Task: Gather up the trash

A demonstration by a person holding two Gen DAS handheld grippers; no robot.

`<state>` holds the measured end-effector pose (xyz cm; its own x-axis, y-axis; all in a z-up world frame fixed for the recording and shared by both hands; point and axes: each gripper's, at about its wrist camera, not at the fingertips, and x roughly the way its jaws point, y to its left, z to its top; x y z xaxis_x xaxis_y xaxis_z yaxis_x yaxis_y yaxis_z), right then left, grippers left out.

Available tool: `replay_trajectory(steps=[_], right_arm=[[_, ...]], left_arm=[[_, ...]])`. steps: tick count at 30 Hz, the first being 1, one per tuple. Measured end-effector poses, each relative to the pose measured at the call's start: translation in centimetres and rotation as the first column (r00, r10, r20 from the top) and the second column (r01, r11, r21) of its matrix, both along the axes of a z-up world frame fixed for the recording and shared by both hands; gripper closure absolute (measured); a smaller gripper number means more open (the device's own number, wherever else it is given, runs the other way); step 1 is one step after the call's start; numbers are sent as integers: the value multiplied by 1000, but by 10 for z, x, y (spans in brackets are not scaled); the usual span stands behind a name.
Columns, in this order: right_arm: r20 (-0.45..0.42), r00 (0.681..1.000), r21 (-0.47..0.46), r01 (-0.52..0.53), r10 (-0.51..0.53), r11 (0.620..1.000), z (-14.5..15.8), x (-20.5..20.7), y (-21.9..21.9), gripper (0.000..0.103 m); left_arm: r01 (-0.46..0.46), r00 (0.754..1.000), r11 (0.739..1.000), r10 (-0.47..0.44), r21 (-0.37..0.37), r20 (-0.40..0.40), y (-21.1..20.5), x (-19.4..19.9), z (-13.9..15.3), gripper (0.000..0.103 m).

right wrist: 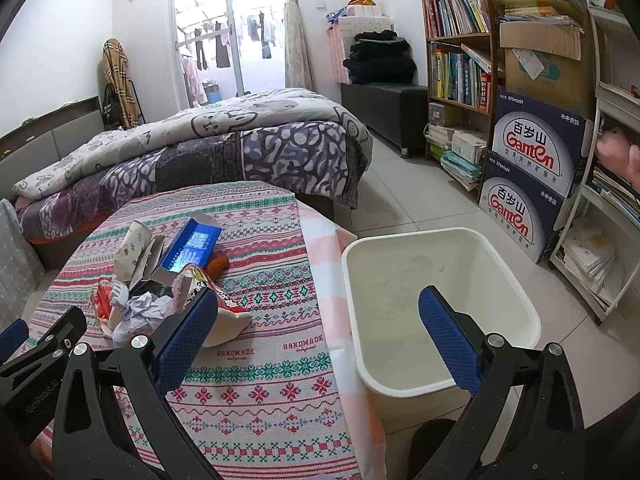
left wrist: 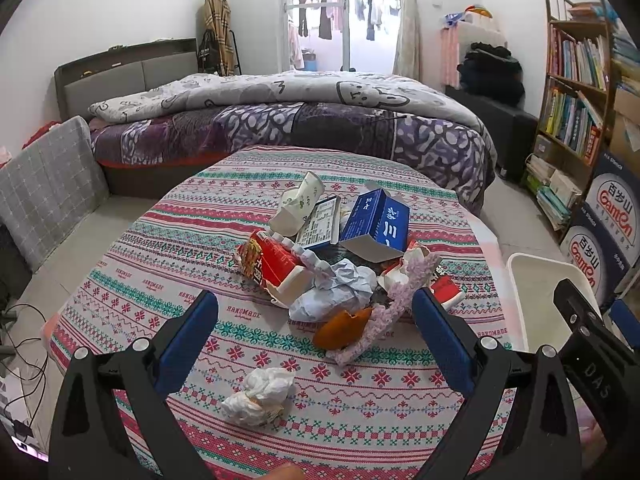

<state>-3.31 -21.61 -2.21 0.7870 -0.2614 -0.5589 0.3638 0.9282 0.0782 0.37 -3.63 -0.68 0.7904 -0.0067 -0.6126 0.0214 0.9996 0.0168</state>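
Observation:
A pile of trash lies on the patterned tablecloth [left wrist: 168, 264]: a blue carton [left wrist: 380, 216], a red snack box [left wrist: 276, 264], a crumpled grey paper [left wrist: 340, 288], an orange peel [left wrist: 342, 326], a pink fuzzy strip [left wrist: 384, 312], a paper cup [left wrist: 298, 204]. A white tissue ball [left wrist: 260, 396] lies apart, nearest me. My left gripper [left wrist: 316, 340] is open and empty above the near side of the pile. My right gripper [right wrist: 316, 328] is open and empty, between the table edge and the white bin [right wrist: 440, 300]. The bin also shows in the left wrist view [left wrist: 540, 300].
A bed [left wrist: 280, 120] stands behind the table. A bookshelf [right wrist: 460, 60] and stacked water cartons [right wrist: 532, 168] line the right wall. A grey cushion [left wrist: 44, 188] and cables [left wrist: 20, 344] are on the floor at left.

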Motion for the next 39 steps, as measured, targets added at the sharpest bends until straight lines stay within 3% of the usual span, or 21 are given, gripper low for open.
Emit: replay_trajectory(steps=[24, 29, 31, 32, 34, 35, 39], right_arm=[[-2, 1000, 11, -1, 1, 1000, -2, 0, 1, 7], [-53, 998, 76, -21, 25, 997, 3, 8, 4, 7], [-87, 995, 115, -35, 45, 993, 8, 12, 3, 7], [-109, 992, 138, -44, 60, 989, 9, 15, 1, 7], [-178, 979, 184, -66, 99, 981, 10, 25, -2, 7], [-214, 969, 209, -77, 122, 975, 10, 30, -4, 7], [-322, 930, 291, -79, 175, 953, 4, 49, -11, 7]], left_arm=[[-5, 1000, 1000, 5, 6, -12, 4, 1, -7, 8], [39, 994, 999, -37, 11, -105, 8, 12, 0, 7], [79, 975, 996, -69, 37, -212, 11, 24, -2, 7], [112, 952, 993, -96, 38, -291, 14, 32, -6, 7], [174, 893, 985, -154, 9, -422, 21, 43, -14, 7], [225, 836, 974, -204, -21, -509, 27, 49, -23, 7], [251, 740, 967, -215, -35, -637, 40, 58, -46, 7]])
